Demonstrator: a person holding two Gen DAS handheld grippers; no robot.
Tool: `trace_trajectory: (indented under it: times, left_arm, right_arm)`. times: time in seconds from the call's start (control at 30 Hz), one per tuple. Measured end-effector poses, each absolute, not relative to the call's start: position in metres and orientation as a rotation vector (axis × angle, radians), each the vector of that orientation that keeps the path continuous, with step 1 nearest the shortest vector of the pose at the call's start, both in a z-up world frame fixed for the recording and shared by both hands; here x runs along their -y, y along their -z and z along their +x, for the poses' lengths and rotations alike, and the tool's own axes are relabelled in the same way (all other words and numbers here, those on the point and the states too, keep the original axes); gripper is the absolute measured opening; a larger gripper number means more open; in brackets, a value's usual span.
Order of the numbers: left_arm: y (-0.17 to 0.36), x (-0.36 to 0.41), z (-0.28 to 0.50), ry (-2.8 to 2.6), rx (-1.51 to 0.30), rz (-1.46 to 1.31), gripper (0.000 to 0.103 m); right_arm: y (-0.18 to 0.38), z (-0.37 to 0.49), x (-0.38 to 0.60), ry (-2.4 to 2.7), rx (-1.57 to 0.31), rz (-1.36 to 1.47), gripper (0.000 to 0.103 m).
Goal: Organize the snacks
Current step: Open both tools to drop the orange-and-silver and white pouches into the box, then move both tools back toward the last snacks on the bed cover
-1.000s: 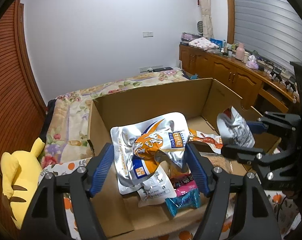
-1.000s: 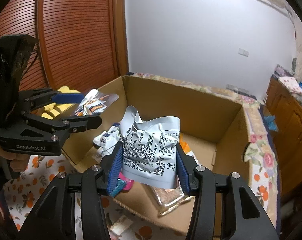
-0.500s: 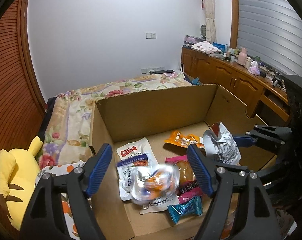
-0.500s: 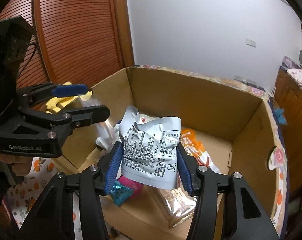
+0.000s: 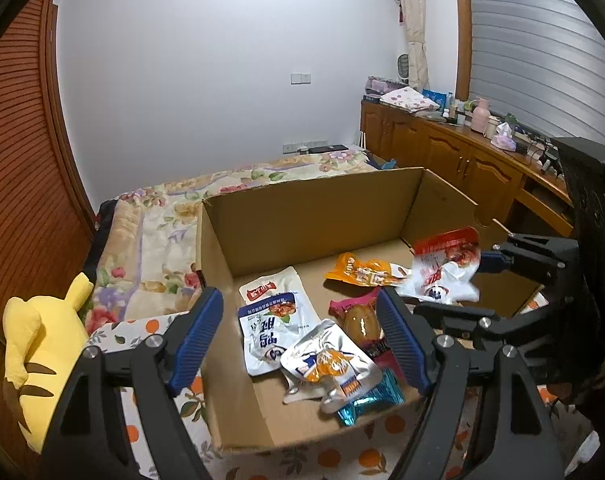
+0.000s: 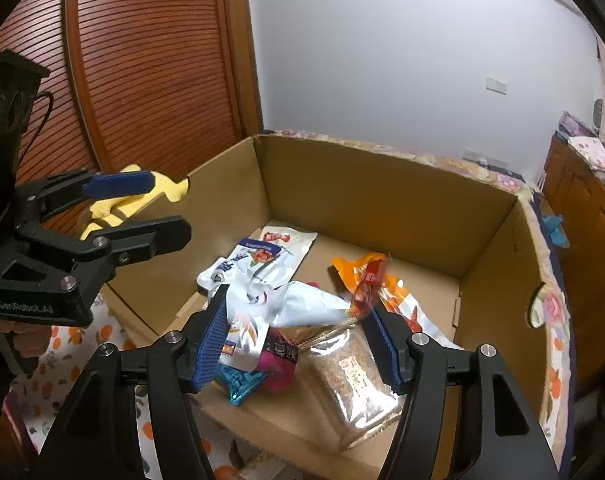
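Both grippers hover over the cardboard box (image 5: 310,216) on the bed. Left gripper (image 5: 302,344) gapes empty, its silver pouch (image 5: 330,364) lying inside; right gripper (image 6: 298,332) has just been opening, letting its white packet (image 6: 302,308) drop among the snacks.

My left wrist view looks down into the cardboard box (image 5: 302,216) from its near-left corner; my right wrist view from its near-right, closer. Both share the box's floor.
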State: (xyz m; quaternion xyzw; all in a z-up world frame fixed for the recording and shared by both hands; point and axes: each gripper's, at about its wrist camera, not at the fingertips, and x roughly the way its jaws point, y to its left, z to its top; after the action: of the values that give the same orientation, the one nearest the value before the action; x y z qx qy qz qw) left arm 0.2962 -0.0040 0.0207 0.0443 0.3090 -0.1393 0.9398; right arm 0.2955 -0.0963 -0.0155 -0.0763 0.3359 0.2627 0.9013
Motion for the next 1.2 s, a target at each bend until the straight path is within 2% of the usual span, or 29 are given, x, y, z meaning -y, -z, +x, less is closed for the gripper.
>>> trace_trajectory:
  times: [0.17,0.27,0.57,1.0,1.2]
  left_arm:
    - [-0.025,0.001,0.279,0.291,-0.614,0.090,0.080]
    - [-0.025,0.002,0.271,0.290,-0.612,0.094,0.080]
    - [-0.023,0.001,0.251,0.291,-0.609,0.101,0.080]
    - [-0.011,0.014,0.220,0.336,-0.616,0.093,0.080]
    - [0.005,0.026,0.210,0.363,-0.645,0.087,0.080]
  right_arm:
    - [0.006,0.281,0.098,-0.521,-0.679,-0.171,0.068]
    - [0.006,0.280,0.092,-0.494,-0.668,-0.219,0.075]
    - [0.017,0.290,0.099,-0.455,-0.700,-0.179,0.081]
    - [0.004,0.229,0.123,-0.482,-0.682,-0.171,0.081]
    - [0.018,0.184,0.139,-0.502,-0.717,-0.169,0.078]
